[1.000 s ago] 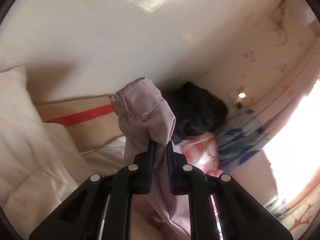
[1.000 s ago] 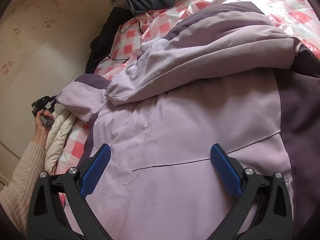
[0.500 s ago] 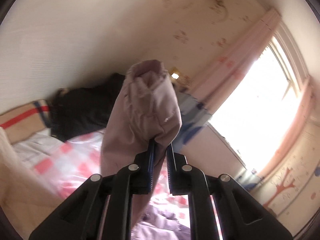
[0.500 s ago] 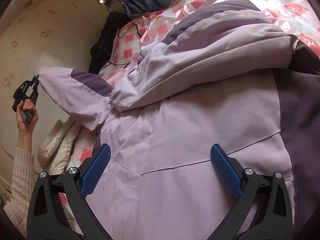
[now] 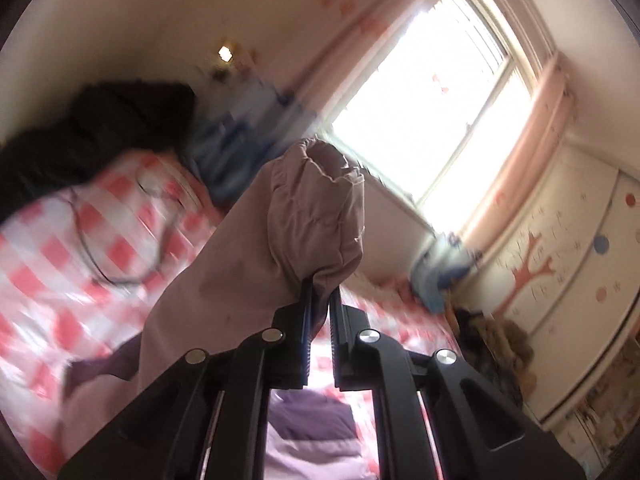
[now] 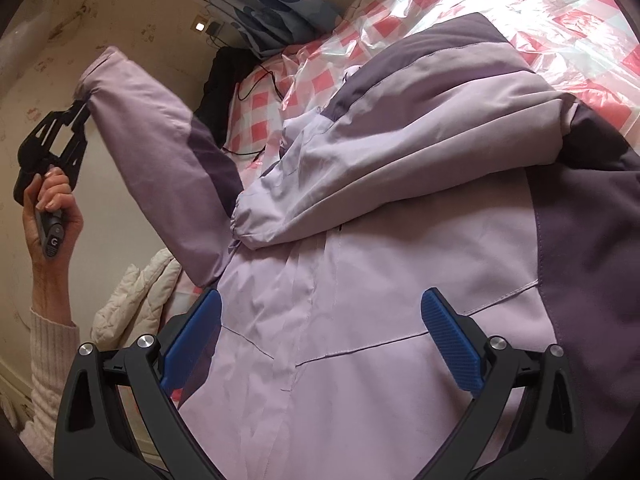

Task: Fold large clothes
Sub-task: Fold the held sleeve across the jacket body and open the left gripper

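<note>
Right wrist view, far left first: a hand (image 6: 52, 208) in a cream knitted sleeve (image 6: 50, 356) grips the handle of the left gripper (image 6: 82, 114), raised in front of the wall, and its jaws are pinched tight on the cuff of the jacket's sleeve (image 6: 160, 140). That sleeve hangs lifted in the air, running down and to the right from the claw to the jacket body. Below it, a cream quilted cover (image 6: 136, 304) sits at the bed's edge. Moving to the middle, the lilac jacket (image 6: 360, 280) lies spread across the red-checked bedspread (image 6: 560, 20), its other sleeve (image 6: 400, 152) folded across the chest. Low in the frame the right gripper (image 6: 322, 344) hovers above the jacket's lower front, blue pads (image 6: 450, 336) set wide apart, nothing between them; whether they touch the cloth I cannot tell. Right side, the darker purple panel of the jacket runs down the edge.

Left wrist view, blurred: a dark garment (image 5: 100, 136) lies on the bedspread at left, the cuff bunches up straight ahead of the clamped fingers (image 5: 306, 320), and a bright window (image 5: 432, 112) with a pink curtain (image 5: 520, 152) fills the right.
</note>
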